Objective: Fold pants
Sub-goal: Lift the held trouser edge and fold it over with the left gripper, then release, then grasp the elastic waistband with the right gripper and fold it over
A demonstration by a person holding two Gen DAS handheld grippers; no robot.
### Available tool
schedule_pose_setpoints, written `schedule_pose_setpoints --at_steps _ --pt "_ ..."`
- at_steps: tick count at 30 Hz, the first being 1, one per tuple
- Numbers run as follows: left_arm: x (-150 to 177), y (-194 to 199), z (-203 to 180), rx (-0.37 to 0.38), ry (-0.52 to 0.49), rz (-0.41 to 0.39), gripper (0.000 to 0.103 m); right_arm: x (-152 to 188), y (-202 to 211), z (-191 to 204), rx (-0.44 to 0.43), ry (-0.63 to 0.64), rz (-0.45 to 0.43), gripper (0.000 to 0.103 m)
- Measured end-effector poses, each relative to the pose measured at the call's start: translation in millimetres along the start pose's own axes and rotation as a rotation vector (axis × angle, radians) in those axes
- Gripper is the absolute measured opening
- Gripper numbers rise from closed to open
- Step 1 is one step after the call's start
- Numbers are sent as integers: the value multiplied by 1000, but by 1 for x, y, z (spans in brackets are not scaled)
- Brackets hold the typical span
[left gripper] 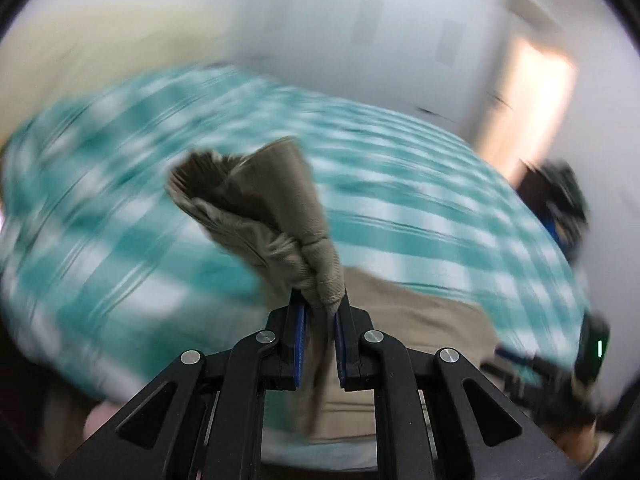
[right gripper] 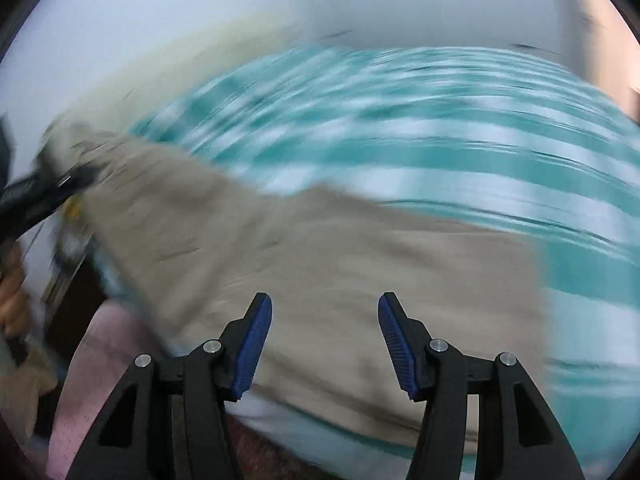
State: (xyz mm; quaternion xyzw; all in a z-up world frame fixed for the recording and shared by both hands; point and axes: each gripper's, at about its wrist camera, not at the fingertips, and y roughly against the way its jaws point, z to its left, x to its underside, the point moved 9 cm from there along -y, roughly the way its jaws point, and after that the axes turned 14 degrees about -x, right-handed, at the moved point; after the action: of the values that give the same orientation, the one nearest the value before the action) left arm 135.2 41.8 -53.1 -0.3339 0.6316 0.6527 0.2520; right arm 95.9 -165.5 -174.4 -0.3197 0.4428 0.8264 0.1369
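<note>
Tan pants lie spread on a teal-and-white checked bed cover. My left gripper is shut on a bunched end of the pants and holds it lifted above the bed cover; more tan cloth lies below. My right gripper is open and empty, hovering just above the flat pants near the bed's front edge. The left gripper shows blurred at the far left of the right wrist view. The right gripper shows blurred at the right edge of the left wrist view. Both views are motion-blurred.
White walls rise behind the bed. A lit doorway stands at the right. A pink surface and dark floor lie below the bed's front edge. A hand holds the left gripper.
</note>
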Motion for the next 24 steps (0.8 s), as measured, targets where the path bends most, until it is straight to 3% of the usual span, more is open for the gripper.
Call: schedule_pose_setpoints --at_steps 3,5,7,9,11,12,13,14,16,18,19,21,24 --pt "15 0 -103 100 -180 -9 10 9 67 -77 152 -146 -124 56" --pt "43 -17 -169 152 -271 35 16 19 98 -107 189 -244 -196 56" --pt "87 -50 -225 188 -397 153 52 34 119 -131 198 -343 -264 56" --pt "117 -69 -238 144 -441 253 54 45 126 -145 195 -405 -274 55" --pt "121 -63 -228 205 -390 288 55 48 129 -151 167 -444 -288 55" --pt "116 -56 -215 222 -362 280 62 46 132 -149 135 -444 -303 55" --pt "109 -51 -201 207 -344 257 72 43 133 -146 105 -441 -312 55" --pt "102 -46 -184 184 -326 228 76 38 129 -139 46 -444 -314 55" --pt "87 -44 -138 109 -270 174 81 27 108 -118 -138 -470 -292 55" --pt "83 -47 -101 57 -216 179 81 23 73 -95 -318 -513 -183 55" --pt "83 -51 -84 34 -189 188 81 22 54 -88 -348 -524 -122 55" --pt "91 -54 -52 -29 -155 188 81 27 27 -83 -323 -535 -16 55" --pt "106 -64 -27 -93 -127 203 81 32 -2 -87 -194 -513 89 53"
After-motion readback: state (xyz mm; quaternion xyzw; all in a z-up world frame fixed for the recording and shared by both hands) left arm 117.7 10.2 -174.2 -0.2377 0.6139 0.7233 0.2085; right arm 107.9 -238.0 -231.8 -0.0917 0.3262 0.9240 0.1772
